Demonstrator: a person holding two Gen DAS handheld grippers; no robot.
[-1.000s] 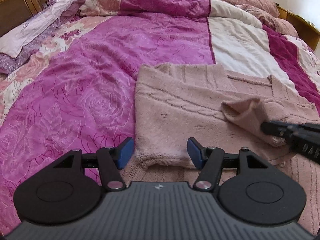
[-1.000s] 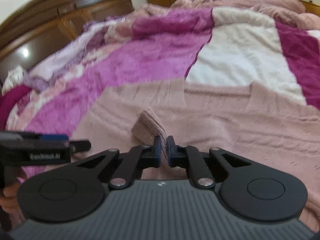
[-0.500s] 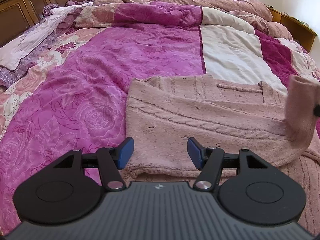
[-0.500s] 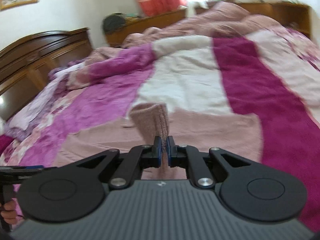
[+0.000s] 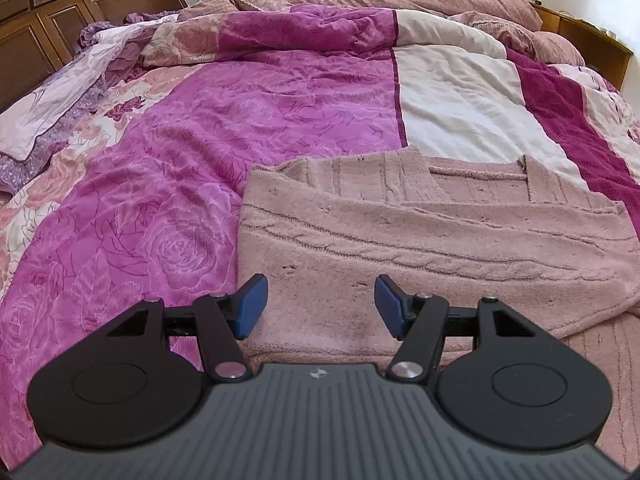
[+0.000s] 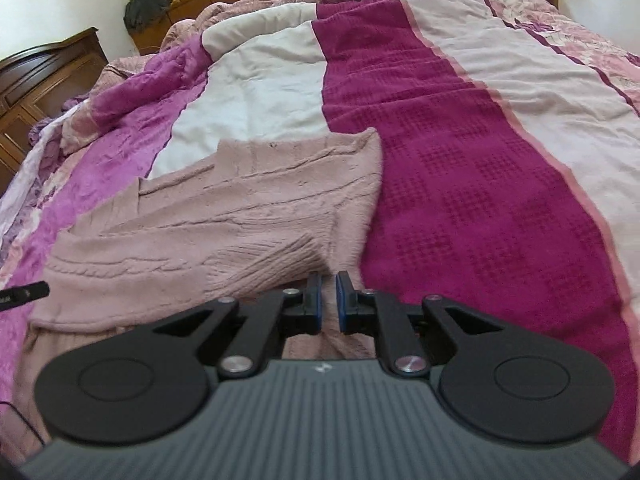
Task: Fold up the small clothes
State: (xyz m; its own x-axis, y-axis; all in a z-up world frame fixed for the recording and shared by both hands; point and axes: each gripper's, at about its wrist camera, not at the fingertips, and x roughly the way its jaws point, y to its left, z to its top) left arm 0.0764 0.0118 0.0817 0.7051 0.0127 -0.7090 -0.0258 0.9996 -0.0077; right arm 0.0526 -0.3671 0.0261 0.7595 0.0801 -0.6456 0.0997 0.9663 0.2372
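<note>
A dusty-pink cable-knit sweater [image 5: 400, 248] lies flat on the bed, one sleeve [image 5: 460, 256] laid across its body from left to right. My left gripper [image 5: 320, 306] hovers open over the sweater's near left corner, nothing between its blue pads. In the right wrist view the sweater [image 6: 240, 200] spreads to the left, and the sleeve's ribbed cuff [image 6: 264, 264] ends right at my right gripper [image 6: 329, 300]. That gripper is shut, pinching the cuff's edge at its tips near the sweater's right side. The left gripper's black tip [image 6: 24, 296] pokes in at the left edge.
The bed has a magenta rose quilt [image 5: 200, 140] with white [image 5: 460, 112] and dark magenta [image 6: 460, 200] panels. Pillows [image 5: 60, 100] and a wooden headboard [image 5: 40, 20] are on the left. Rumpled pink bedding [image 5: 400, 0] is piled at the far end, with a wooden shelf [image 5: 592, 48] at the right.
My right gripper has carried the cuff from the sweater's middle across to its right side, stretching the sleeve over the body and leaving the left wrist view. The left gripper stayed put.
</note>
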